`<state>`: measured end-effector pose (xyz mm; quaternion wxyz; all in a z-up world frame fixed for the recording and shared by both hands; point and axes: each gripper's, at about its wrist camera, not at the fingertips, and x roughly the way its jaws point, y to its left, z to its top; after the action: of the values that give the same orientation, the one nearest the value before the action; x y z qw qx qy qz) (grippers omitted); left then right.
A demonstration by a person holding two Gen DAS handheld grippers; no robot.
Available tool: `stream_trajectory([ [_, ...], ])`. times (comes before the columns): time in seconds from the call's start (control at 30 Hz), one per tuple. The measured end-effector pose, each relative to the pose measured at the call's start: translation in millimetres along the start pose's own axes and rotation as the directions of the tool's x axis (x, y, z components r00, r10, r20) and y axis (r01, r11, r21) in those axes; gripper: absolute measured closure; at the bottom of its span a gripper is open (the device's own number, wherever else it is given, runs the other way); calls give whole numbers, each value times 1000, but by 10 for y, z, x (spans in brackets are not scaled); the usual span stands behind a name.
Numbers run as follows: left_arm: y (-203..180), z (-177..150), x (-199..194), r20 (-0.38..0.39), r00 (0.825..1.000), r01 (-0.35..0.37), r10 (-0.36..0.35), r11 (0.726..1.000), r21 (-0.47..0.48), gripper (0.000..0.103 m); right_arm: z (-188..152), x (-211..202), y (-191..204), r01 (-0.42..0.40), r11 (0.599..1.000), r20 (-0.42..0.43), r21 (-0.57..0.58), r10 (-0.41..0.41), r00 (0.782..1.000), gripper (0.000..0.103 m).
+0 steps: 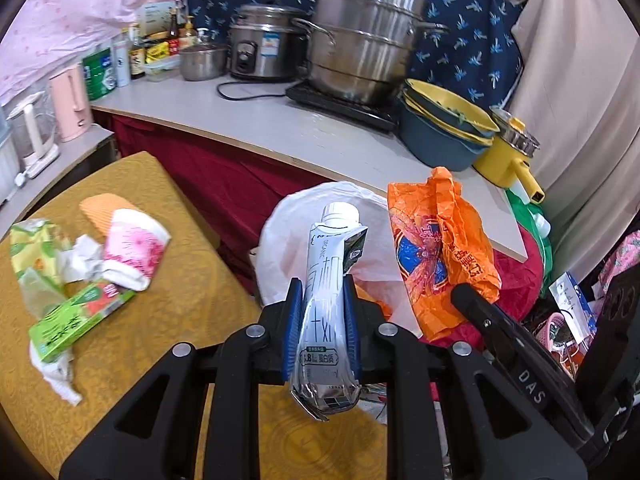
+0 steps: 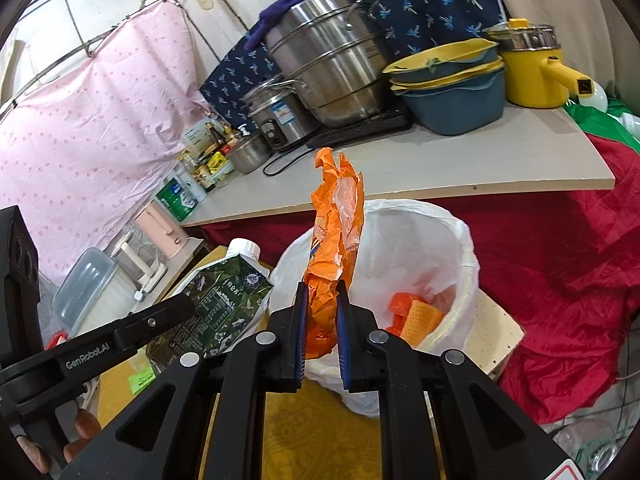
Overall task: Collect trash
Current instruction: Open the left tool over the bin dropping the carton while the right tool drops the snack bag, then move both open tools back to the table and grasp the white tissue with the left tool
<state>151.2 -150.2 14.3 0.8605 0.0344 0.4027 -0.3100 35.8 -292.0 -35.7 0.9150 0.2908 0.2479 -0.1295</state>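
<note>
My left gripper (image 1: 322,292) is shut on a crushed white milk carton (image 1: 326,292) with a white cap, held upright in front of the white-lined trash bin (image 1: 288,220). My right gripper (image 2: 322,300) is shut on a crumpled orange plastic bag (image 2: 334,240), held over the near rim of the bin (image 2: 464,264). The carton also shows in the right wrist view (image 2: 224,300), left of the bin. The orange bag shows in the left wrist view (image 1: 436,248). Orange scraps (image 2: 416,312) lie inside the bin. More trash lies on the yellow table (image 1: 168,320): a pink paper cup (image 1: 134,246), a green box (image 1: 80,320), wrappers (image 1: 34,252).
A counter (image 1: 280,128) behind the bin carries steel pots (image 1: 364,44), a rice cooker (image 1: 264,44), blue and yellow basins (image 1: 444,128), a yellow pot (image 1: 508,156) and bottles (image 1: 136,56). Red cloth (image 2: 560,272) hangs below. Kettles (image 1: 68,104) stand at the left.
</note>
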Motion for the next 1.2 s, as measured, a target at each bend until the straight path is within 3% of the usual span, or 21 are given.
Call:
stream_trajectory([
  [0.47,-107,103,613,-78,996,35,-35,999,0,83,-52,292,-313,51,998,-41,46,-49,998,90],
  [0.57,-91,127,693,-84,995,45,-46,999,-11,82,-53,365,-330,58,997,-48,49,-56,997,85],
  [0.67,-65,162,742,-81,996,42,-43,999,-14,69,-45,433,-340,70,996,-49,60,-68,997,76],
  [0.73,-41,177,727,-65,997,34,-35,999,-25,51,-34,447,-339,77,995,-40,65,-74,996,62],
  [1.07,157,188,556,-34,999,-14,12,999,-49,39,-24,449,-224,68,996,-37,54,-66,997,61],
  [1.2,262,168,407,-10,999,-43,43,997,-63,36,-26,423,-81,56,998,-35,32,-55,998,56],
])
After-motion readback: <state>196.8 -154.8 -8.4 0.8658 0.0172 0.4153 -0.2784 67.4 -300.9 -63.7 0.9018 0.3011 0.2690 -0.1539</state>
